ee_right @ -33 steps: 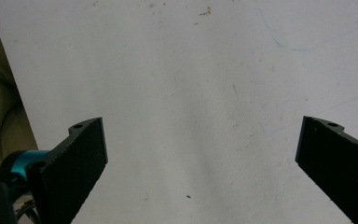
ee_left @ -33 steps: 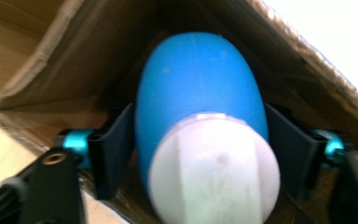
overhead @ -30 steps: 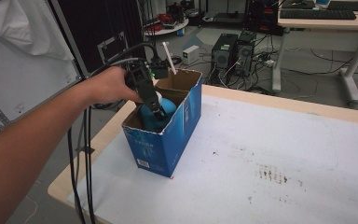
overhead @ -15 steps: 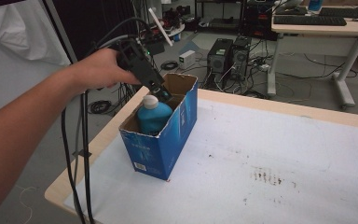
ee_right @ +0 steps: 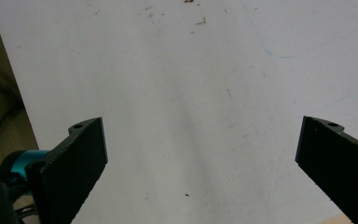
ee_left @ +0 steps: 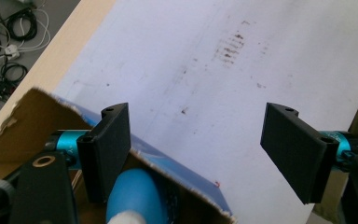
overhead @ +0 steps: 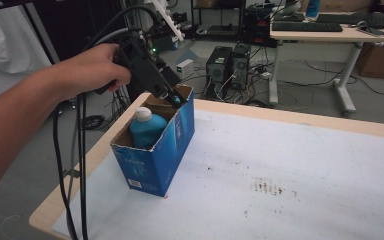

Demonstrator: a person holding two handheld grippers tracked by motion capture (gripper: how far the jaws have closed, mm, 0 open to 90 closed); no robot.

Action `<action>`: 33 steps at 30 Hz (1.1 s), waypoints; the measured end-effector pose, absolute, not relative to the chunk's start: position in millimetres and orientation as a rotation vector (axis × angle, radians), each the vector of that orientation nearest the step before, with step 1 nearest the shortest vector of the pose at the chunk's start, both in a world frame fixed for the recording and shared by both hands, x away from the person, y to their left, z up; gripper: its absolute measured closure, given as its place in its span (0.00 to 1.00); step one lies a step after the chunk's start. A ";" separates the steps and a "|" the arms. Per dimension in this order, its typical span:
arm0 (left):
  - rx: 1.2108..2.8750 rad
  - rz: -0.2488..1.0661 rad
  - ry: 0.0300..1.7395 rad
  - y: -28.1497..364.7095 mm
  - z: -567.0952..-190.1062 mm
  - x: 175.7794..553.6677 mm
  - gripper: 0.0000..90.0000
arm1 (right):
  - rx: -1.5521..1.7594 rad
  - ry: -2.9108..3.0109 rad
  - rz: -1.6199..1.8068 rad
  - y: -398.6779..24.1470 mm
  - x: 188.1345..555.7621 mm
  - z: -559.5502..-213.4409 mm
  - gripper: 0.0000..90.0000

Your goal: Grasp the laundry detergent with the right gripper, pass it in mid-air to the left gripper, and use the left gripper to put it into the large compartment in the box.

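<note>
A blue cardboard box (overhead: pixel 155 150) stands open at the table's left edge. Upright inside it is a blue bottle (overhead: pixel 146 127) with a white cap. A hand holds my left gripper (overhead: pixel 172 97) just above the box's far rim, tilted down toward it. Its jaws are open with nothing between them. In the left gripper view, the left gripper (ee_left: pixel 196 112) looks past the box (ee_left: pixel 28 121) and the bottle (ee_left: pixel 137 191) to the white table top. My right gripper (ee_right: pixel 203 123) hangs open over bare white table, empty.
The white table top (overhead: pixel 280 150) has brown stains (overhead: pixel 267 187) near its middle. Black cables (overhead: pixel 77 165) hang from the left gripper past the table's left edge. Beyond the table are computer towers (overhead: pixel 230 65) on the floor and a desk (overhead: pixel 330 32).
The left gripper has lifted out of the box, up and toward the far left. The bottle stays in the box, now uncovered.
</note>
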State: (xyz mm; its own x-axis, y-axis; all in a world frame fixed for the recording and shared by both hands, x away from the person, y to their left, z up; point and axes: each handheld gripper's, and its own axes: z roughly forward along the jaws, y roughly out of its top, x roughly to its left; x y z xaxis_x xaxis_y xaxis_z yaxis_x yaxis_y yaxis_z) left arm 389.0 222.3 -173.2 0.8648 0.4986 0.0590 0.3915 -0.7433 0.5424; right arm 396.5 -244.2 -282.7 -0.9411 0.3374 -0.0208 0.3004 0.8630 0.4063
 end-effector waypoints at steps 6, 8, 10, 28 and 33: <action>2.486 0.232 0.620 187.2 -167.1 386.7 0.27 | 0.501 2.940 0.623 -243.2 394.6 -281.0 0.01; 2.504 0.219 0.565 173.6 -166.7 386.2 0.27 | 0.501 2.934 0.628 -242.6 393.8 -279.8 0.01; 2.520 0.202 0.523 159.7 -167.0 386.1 0.27 | 0.496 2.933 0.637 -242.1 393.4 -279.3 0.01; 2.613 0.228 0.446 91.4 -194.2 397.3 0.02 | 0.511 2.910 0.657 -242.5 390.1 -280.1 0.01; 2.623 0.179 0.422 79.8 -206.9 401.7 0.02 | 0.525 2.910 0.648 -242.9 391.0 -283.3 0.01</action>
State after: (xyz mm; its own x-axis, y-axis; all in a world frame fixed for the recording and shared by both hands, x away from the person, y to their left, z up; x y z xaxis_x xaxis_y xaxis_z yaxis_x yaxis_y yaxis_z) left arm 401.7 79.8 -206.9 0.9441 0.3256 0.0517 0.2637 -0.8400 0.4743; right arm 391.0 -242.9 -283.3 -0.9335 0.3569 -0.0356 0.3080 0.8486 0.4300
